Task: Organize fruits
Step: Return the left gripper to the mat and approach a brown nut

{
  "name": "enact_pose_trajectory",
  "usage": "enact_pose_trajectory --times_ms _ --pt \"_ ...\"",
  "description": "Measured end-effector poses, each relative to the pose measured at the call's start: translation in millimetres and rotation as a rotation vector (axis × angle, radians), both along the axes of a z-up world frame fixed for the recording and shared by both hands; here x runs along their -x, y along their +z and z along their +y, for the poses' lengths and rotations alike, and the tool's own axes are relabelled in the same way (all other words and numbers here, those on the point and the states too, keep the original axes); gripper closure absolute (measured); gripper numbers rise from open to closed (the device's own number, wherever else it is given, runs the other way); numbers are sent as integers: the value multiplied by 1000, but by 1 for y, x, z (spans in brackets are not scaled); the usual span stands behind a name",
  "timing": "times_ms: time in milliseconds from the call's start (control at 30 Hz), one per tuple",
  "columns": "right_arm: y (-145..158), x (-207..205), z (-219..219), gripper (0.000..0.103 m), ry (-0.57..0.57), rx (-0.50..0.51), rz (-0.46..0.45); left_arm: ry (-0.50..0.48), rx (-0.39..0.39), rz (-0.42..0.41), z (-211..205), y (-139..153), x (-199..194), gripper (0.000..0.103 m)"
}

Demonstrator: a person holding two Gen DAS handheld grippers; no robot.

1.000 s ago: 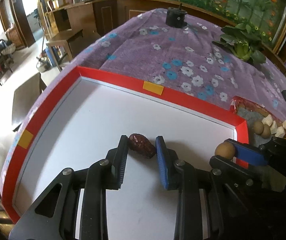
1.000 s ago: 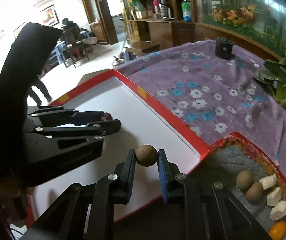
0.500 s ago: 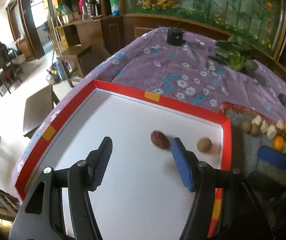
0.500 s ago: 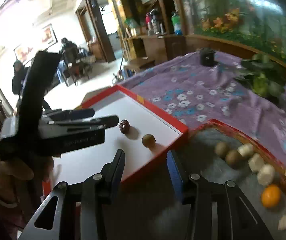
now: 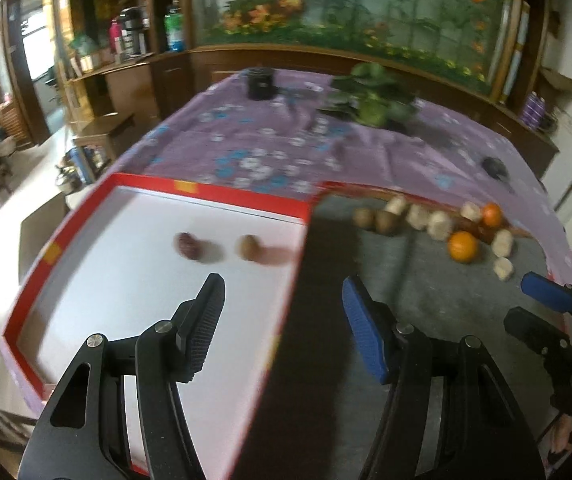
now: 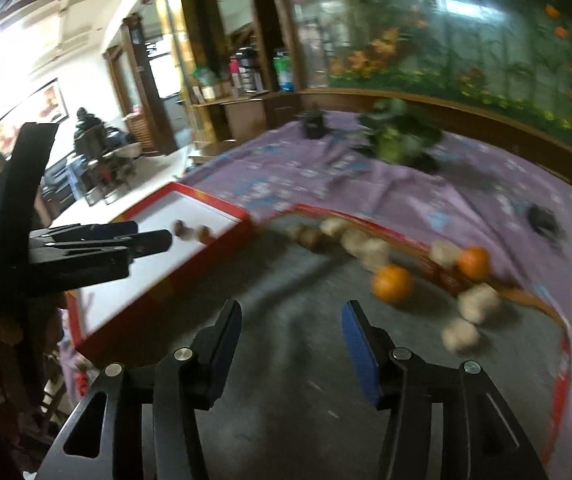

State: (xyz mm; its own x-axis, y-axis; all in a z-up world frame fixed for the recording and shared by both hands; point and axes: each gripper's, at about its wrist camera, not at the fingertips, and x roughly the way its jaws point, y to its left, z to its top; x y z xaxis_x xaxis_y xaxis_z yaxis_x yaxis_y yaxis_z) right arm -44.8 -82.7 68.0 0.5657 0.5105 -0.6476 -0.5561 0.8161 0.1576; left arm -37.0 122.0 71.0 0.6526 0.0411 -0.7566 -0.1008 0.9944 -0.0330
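Two grippers are seen held wide apart and empty above a cloth-covered table, the left gripper (image 5: 281,312) straddling the red side wall where the white tray (image 5: 125,280) meets the grey tray (image 5: 426,300), the right gripper (image 6: 292,334) poised over the grey tray's bare near floor. Neither claw is closed on anything.

Beyond the left gripper, a dark red date (image 5: 188,245) and a brown round fruit (image 5: 248,247) are shown lying just beside each other, apart from the walls, on the white floor; they appear to have been sorted there, with most of that tray left free around them.

Farther back on the grey tray, the unsorted fruit is bunched along the far rim: two brown fruits (image 5: 374,218), pale chunks (image 6: 366,246) and two oranges (image 6: 392,283), some touching. Being crowded against the raised red rim (image 6: 366,222), the rear pieces are judged harder to reach; the nearer orange sits clear on its front side.

A potted plant (image 5: 374,98) and a black container (image 5: 260,83) are set well apart on the purple floral cloth (image 5: 286,148) behind.
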Motion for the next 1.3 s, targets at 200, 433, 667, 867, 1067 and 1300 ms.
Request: enact_pose_trajectory --times_ms 200,433,667,867,1067,1300 --pt "-7 0 -41 52 -73 -11 19 -54 31 28 -29 -6 -26 42" --pt "-10 -9 -54 52 -87 -36 31 -101 80 91 -36 -17 -75 42" --pt "-11 -26 -47 52 -65 -14 35 -20 154 143 -24 -22 -115 42" --pt "-9 -32 -46 52 -56 -40 39 22 210 195 -26 -30 -135 47" --pt "-14 -36 -49 52 -53 -48 48 43 249 244 -33 -40 -143 60" --pt "-19 -43 -56 52 -57 -85 74 84 296 265 -30 -49 -147 60"
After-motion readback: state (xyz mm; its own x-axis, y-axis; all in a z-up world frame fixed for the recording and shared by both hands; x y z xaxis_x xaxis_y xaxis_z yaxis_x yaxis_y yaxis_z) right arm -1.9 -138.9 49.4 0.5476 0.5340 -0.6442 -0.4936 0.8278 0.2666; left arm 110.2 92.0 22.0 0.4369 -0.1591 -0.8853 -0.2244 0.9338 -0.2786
